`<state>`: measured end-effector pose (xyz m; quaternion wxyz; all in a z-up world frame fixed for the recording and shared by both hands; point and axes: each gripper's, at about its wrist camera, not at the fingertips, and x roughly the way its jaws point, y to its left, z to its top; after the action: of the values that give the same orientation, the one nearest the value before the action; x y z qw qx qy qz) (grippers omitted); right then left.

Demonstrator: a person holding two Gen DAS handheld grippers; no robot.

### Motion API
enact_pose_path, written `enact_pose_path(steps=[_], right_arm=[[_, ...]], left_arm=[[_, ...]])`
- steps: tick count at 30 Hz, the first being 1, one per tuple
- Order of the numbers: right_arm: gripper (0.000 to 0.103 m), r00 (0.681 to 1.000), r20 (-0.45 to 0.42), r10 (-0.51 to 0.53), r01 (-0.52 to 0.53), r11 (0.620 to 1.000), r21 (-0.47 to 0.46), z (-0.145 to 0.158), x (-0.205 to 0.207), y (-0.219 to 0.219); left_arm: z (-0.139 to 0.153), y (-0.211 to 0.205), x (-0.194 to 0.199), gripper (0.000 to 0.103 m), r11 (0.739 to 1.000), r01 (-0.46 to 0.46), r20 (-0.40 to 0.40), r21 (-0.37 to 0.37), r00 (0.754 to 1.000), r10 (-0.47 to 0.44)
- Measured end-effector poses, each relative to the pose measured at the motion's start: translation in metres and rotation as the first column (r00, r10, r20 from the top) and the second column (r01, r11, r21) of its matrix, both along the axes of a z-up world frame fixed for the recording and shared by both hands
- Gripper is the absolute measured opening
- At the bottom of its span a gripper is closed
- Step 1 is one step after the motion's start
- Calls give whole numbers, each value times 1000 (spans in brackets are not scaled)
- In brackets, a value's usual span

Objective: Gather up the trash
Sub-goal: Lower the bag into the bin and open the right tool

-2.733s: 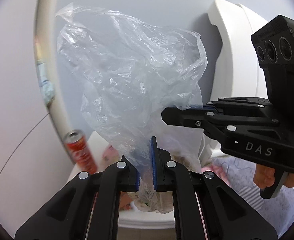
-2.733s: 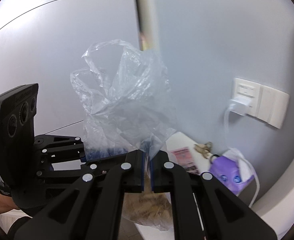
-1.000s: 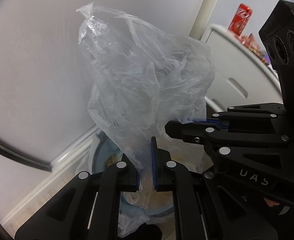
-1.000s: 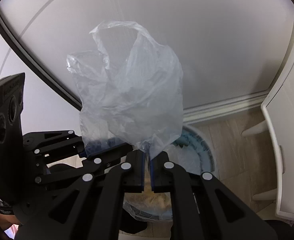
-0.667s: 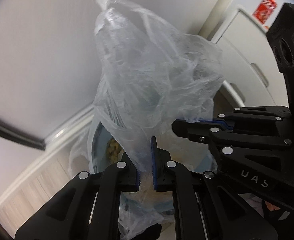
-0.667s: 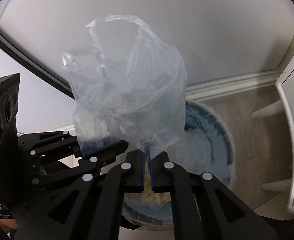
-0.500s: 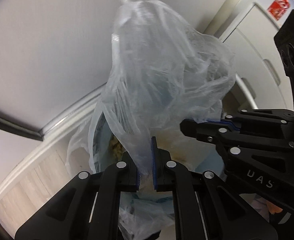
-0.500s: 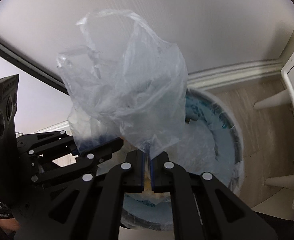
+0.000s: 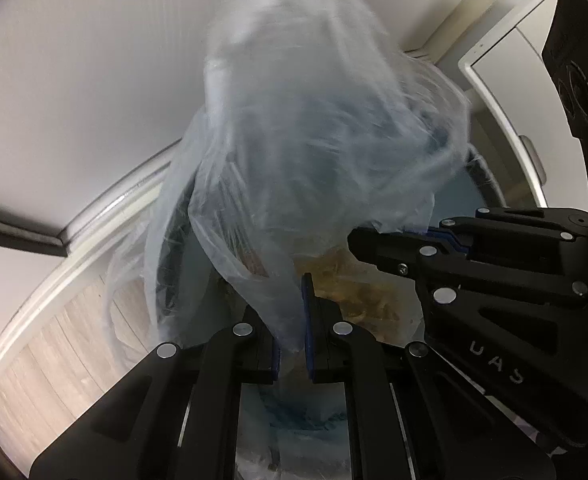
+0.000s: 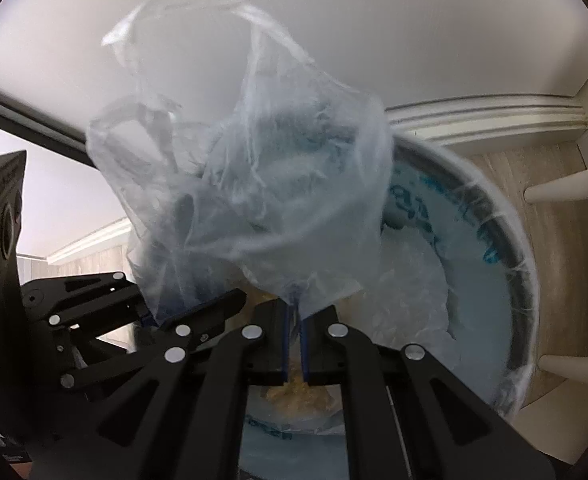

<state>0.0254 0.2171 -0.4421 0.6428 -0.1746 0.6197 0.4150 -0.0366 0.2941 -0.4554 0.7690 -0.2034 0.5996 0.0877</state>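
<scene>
My tongs (image 9: 292,320) were black with blue pads; the bag (image 10: 254,184) was clear, the bin (image 10: 526,264) liner pale blue.

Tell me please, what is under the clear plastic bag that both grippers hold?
Under the plastic bag stands a round bin with a pale blue liner. Yellowish scraps show below; the bag and grippers cover the rest of the inside.

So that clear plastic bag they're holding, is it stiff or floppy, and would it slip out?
Probably floppy: the plastic bag crumples and billows above both grippers. Likely light, being thin and see-through. It could slip, since the left gripper and right gripper pinch only bunched film.
</scene>
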Motion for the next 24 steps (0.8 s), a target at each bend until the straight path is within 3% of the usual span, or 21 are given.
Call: enact_pose_path(steps=[7,9,10,12,13,14,16,20,22,24], right_arm=[[6,1000,6,2,-2,1000,2,-4,6,-6],[6,1000,1,-7,7,1000,4,1,5,-6],[7,1000,12,-11,10,1000,7,7,6,-9],[21,999,27,-17,17,1000,24,19,5,-12],[38,999,35,-27,25,999,38,28,5,-15],[55,999,41,-35,33,998,53,36,4,-17],[64,998,50,-46,42,996,78,50,3,-21],[81,994,94,-52,45,996,77,71,-2,-27],[90,991,120,-53,44,996,81,80,-6,-33],[90,988,148,-50,37,995,93,88,-3,-51]], left_arm=[[5,0,1,10,1000,-8,-6,15,1000,8],[10,0,-1,29,999,-15,-4,37,1000,15],[17,0,-3,44,997,-21,7,69,1000,21],[25,-2,-5,52,995,-17,32,97,999,14],[29,-4,-5,63,993,-15,35,120,999,11],[34,-6,-5,66,991,-11,47,136,999,4],[42,-9,-7,71,989,-7,61,147,998,-2],[57,-14,-10,95,985,-23,84,169,996,9],[66,-16,-13,97,983,-38,108,180,994,19],[74,-17,-16,97,980,-50,125,194,992,26]])
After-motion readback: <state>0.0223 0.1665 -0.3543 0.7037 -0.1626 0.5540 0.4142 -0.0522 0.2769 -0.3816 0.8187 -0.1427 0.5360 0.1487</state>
